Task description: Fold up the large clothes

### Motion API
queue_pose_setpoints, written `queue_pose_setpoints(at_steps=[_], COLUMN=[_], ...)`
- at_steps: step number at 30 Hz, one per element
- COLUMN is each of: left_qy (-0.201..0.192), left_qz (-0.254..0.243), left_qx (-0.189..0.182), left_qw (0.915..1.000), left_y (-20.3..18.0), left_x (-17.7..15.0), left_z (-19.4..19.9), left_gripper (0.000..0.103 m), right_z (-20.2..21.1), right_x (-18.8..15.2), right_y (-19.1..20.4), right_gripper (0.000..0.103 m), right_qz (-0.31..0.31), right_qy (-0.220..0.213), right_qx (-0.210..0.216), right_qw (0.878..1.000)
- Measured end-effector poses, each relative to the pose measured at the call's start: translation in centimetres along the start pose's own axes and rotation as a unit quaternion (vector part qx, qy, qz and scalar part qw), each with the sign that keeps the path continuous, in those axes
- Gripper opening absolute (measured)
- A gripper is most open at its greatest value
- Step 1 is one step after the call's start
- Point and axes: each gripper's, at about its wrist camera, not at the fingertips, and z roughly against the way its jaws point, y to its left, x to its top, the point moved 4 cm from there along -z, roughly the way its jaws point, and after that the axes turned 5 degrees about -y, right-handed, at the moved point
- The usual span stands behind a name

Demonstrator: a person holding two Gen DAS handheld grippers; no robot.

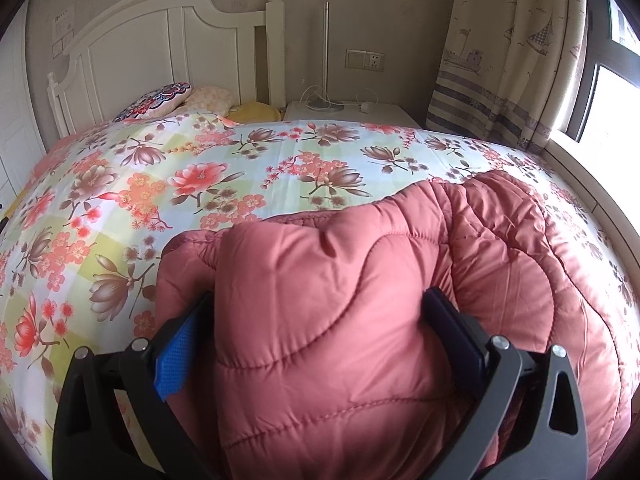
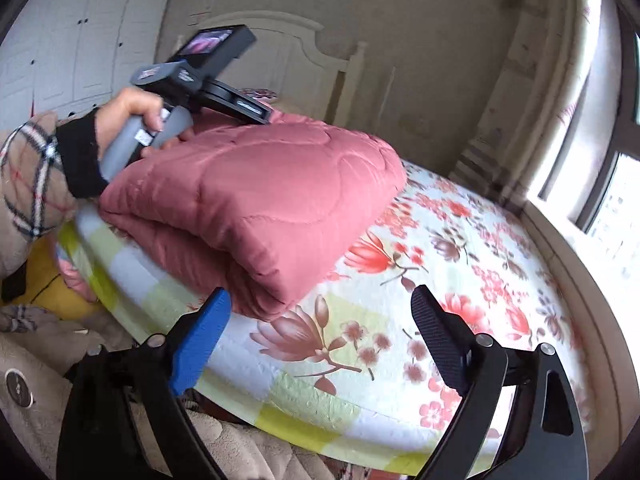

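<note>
1. No text, brand, number or sign can be read in either view.
2. Pale markings on the grey body of the left gripper (image 2: 208, 80), seen from the right wrist camera, are too blurred to make out.
3. Paper notes on the wall (image 1: 64, 28) beside the headboard are too small to read.

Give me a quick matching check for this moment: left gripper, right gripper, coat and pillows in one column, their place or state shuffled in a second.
Things:
1. left gripper
2. right gripper
3. coat
4. pillows

Place or state:
A. by the headboard
B. open over the bedspread, holding nothing
C. folded into a thick bundle on the bed
D. fingers either side of a puffy fold of the coat

Pairs: 1-D, 2-B, 3-C, 4-A
</note>
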Motion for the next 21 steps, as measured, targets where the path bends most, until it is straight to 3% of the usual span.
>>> queue_pose_setpoints(at_steps=[6, 8, 10, 11, 12, 15, 18, 19, 21], left_qy=[0.0, -0.001, -0.002, -0.003, -0.004, -0.004, -0.01, -0.014, -0.019], left_qz=[0.001, 0.004, 0.011, 0.015, 0.017, 0.025, 0.015, -0.004, -0.018], left_qx=[-0.001, 0.004, 0.019, 0.019, 0.017, 0.017, -0.002, 0.007, 0.025], left_qw=[1.0, 1.0, 0.9998, 0.9997, 0.9997, 0.9996, 0.9998, 0.9999, 0.9993], left_y=[0.0, 0.1, 0.4, 0.4, 0.5, 0.8, 0.1, -0.5, -1.0], left_x=[0.0, 0.1, 0.1, 0.0, 0.0, -0.1, 0.0, -0.1, -0.1], left_z=[0.0, 0.1, 0.1, 0.1, 0.2, 0.2, 0.4, 0.5, 0.7], left_gripper=[0.101, 0.101, 0.101, 0.101, 0.101, 0.101, 0.101, 0.101, 0.101], right_z=[-2.3, -2.9, -2.9, -2.4, -0.8, 1.0, -1.5, -3.0, -3.1], right_x=[0.5, 0.8, 1.6, 2.1, 3.2, 4.6, 2.5, 1.0, -0.3], right_y=[0.6, 0.4, 0.9, 1.4, 1.9, 3.7, 3.4, 3.1, 2.9], right_gripper=[0.08, 0.069, 0.037, 0.033, 0.02, 0.018, 0.018, 0.019, 0.019], right_qz=[-0.006, -0.012, 0.009, 0.028, 0.043, 0.098, 0.131, 0.137, 0.146], right_qy=[0.008, 0.001, -0.015, -0.033, -0.079, -0.129, -0.071, -0.028, -0.008], right_qx=[0.004, 0.006, -0.008, -0.026, -0.057, -0.099, -0.116, -0.109, -0.104], right_qw=[1.0, 1.0, 1.0, 0.999, 0.994, 0.982, 0.982, 0.984, 0.984])
